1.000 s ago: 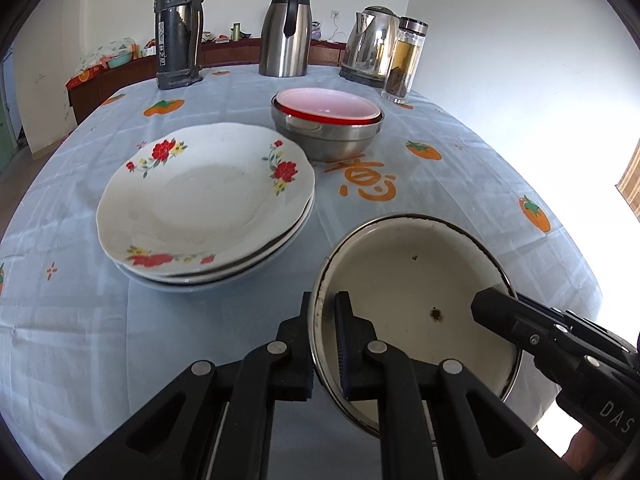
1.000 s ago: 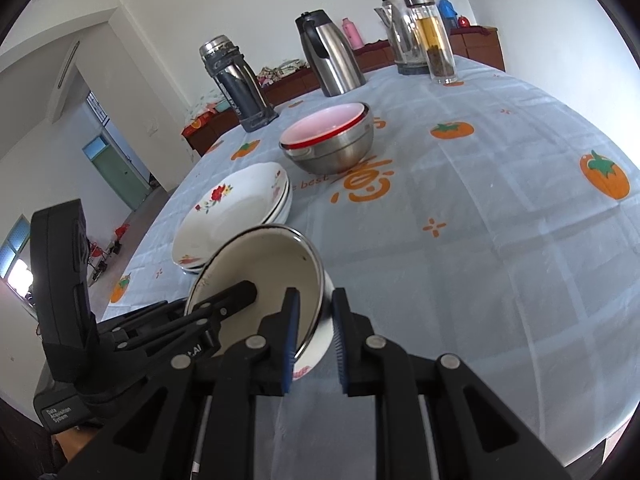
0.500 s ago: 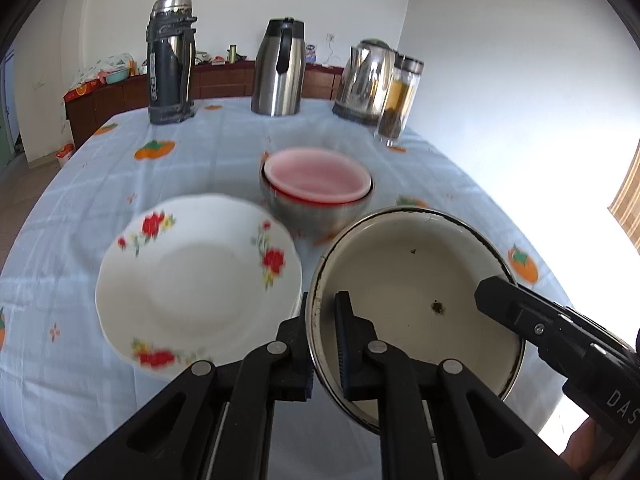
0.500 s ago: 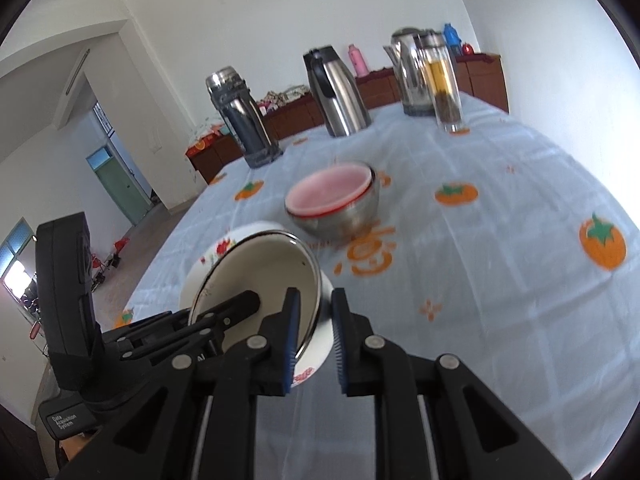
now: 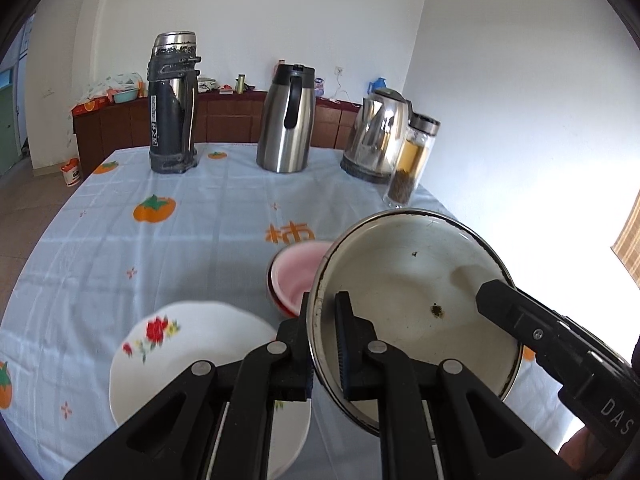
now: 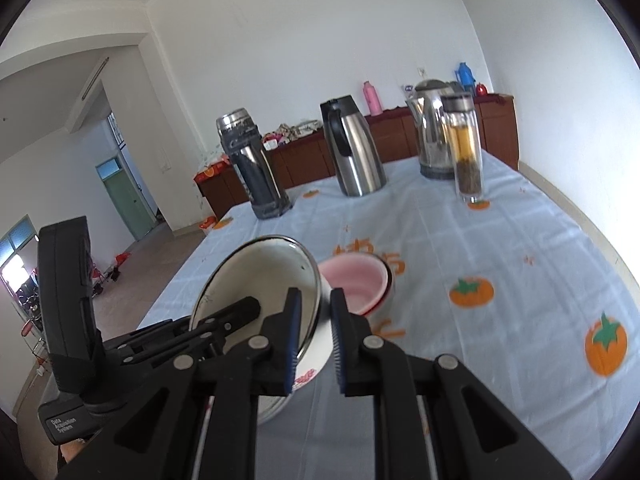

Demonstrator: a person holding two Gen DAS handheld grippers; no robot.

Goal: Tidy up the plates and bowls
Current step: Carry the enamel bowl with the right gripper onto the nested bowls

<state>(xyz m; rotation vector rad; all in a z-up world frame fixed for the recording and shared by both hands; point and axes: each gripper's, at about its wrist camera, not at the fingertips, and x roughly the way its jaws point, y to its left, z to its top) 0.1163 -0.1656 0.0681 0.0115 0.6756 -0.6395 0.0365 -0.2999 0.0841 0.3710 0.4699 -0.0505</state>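
Observation:
A white enamel bowl [image 5: 412,304] with a dark rim is held in the air between both grippers. My left gripper [image 5: 322,320] is shut on its left rim. My right gripper [image 6: 314,316] is shut on its right rim; the bowl [image 6: 256,276] shows tilted in the right wrist view. Below it a stack of white flowered plates [image 5: 192,344] lies on the table. A pink bowl nested in a steel bowl [image 5: 296,276] sits just behind, also seen in the right wrist view [image 6: 356,284].
At the far end of the blue tablecloth [image 5: 160,240] stand a dark thermos [image 5: 172,104], a steel jug [image 5: 286,120], an electric kettle [image 5: 378,136] and a glass tea bottle [image 5: 412,160]. A wooden sideboard [image 5: 224,120] runs along the wall behind.
Both grippers have lifted the enamel bowl well above the table. The plates and the pink bowl now lie lower in view, and the far vessels have come into fuller view.

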